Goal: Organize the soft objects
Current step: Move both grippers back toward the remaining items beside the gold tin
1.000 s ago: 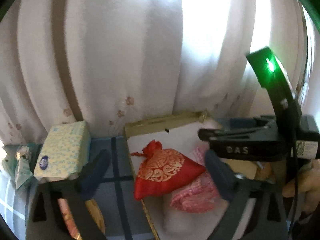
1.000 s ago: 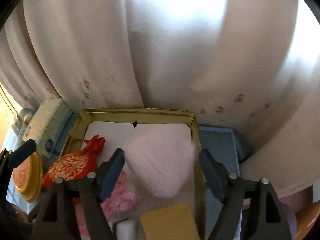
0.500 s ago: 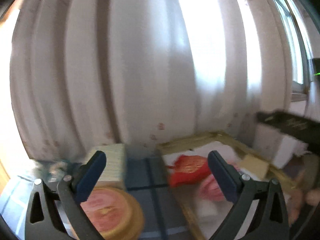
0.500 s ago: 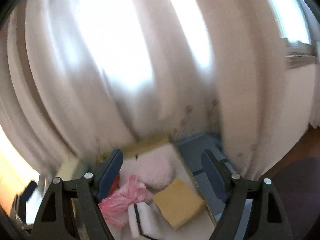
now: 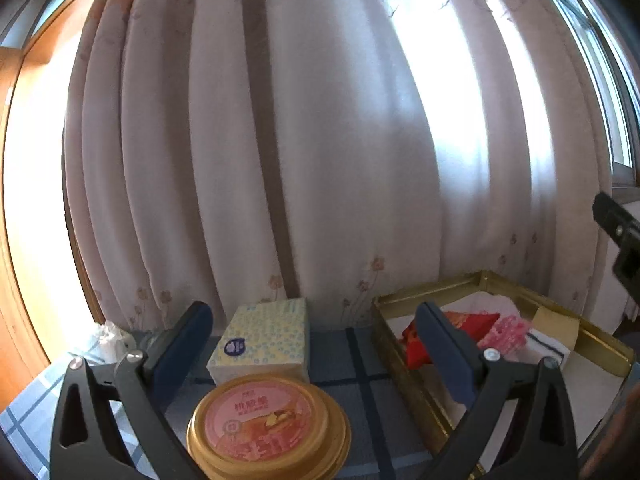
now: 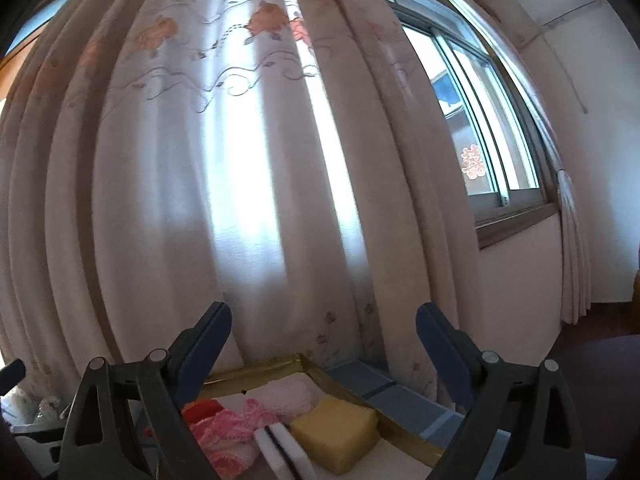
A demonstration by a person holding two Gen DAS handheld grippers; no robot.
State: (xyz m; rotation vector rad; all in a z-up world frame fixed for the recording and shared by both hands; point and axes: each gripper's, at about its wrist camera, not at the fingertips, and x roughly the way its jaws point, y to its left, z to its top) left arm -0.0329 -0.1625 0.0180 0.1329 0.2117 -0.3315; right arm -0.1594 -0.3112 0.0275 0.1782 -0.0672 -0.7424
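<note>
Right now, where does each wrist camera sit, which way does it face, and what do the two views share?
Left wrist: sits behind the open left gripper, facing the pale floral curtain across a round gold-rimmed pink tin and a yellow dotted tissue pack; own fingers show, the other gripper's dark tip at the right edge.
Right wrist: sits behind the open right gripper, aimed about level at curtain and window; own fingers show.
Shared: shallow gold tray holding red pouch, pink lace bundle, yellow sponge.
</note>
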